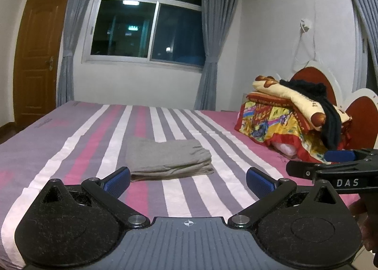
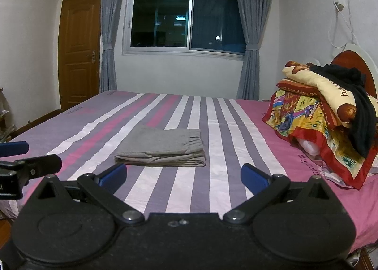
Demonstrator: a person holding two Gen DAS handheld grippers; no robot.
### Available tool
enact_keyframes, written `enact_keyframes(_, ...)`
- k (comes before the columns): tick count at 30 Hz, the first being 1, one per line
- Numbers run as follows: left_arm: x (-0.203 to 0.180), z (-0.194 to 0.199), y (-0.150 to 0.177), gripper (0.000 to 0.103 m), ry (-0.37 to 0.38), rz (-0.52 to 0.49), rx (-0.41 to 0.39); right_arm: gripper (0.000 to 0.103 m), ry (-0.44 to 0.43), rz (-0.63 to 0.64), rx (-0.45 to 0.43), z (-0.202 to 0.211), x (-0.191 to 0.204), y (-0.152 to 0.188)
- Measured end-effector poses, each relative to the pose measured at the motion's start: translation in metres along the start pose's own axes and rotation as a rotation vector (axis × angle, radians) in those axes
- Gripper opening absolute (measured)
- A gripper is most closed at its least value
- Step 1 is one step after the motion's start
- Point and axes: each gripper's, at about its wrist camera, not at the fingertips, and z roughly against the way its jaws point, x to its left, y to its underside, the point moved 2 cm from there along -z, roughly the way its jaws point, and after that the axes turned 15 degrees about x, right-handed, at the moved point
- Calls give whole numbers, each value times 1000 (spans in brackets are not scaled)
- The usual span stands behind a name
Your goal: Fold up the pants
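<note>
Grey pants (image 1: 167, 160) lie folded into a compact rectangle on the striped bed (image 1: 70, 142). They also show in the right wrist view (image 2: 163, 148). My left gripper (image 1: 187, 181) is open and empty, held above the near part of the bed, short of the pants. My right gripper (image 2: 184, 177) is open and empty too, also short of the pants. The right gripper's side shows at the right edge of the left wrist view (image 1: 330, 163). The left gripper's side shows at the left edge of the right wrist view (image 2: 26, 158).
A pile of bright folded quilts (image 2: 319, 116) with a black garment (image 2: 359, 114) on top sits at the bed's right end, by a red headboard (image 2: 349, 62). A window (image 2: 184, 10) with grey curtains and a wooden door (image 2: 78, 50) stand behind the bed.
</note>
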Motion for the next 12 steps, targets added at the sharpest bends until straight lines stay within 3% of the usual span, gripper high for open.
enact_keyframes(12, -8, 4, 0, 103, 28, -23, -8, 103, 8, -8, -7, 0, 0, 0)
